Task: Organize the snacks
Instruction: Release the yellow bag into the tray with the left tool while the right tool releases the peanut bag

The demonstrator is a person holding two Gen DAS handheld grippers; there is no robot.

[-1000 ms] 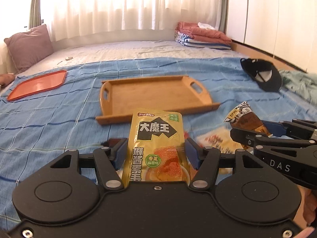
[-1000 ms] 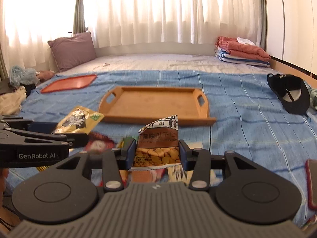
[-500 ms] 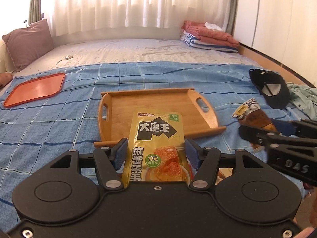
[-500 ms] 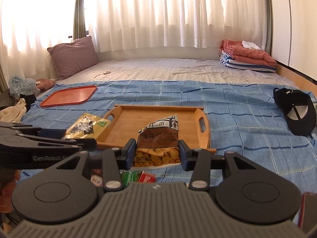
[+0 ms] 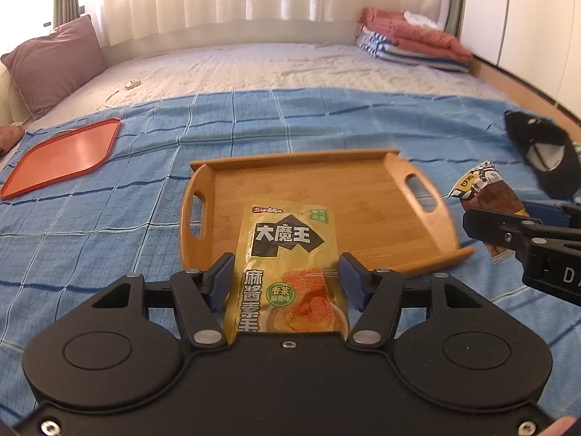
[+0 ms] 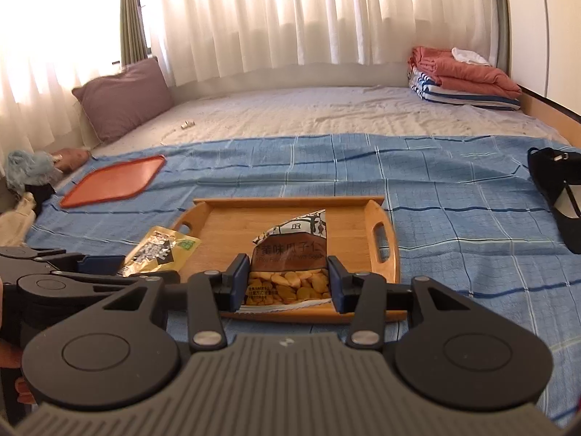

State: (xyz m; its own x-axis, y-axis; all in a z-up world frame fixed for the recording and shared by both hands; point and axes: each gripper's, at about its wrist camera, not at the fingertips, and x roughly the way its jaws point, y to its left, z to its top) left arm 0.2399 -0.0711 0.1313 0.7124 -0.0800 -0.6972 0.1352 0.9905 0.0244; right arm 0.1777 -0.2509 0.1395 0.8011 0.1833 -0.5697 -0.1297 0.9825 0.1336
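Two snack packets hang above the wooden tray (image 5: 381, 196) on the blue blanket (image 5: 90, 239). The left gripper (image 5: 287, 279) is clamped on a yellow packet (image 5: 290, 254) over the tray's near edge; the right gripper (image 6: 285, 281) pinches a brown packet of nuts (image 6: 290, 261), jaws partly closed.
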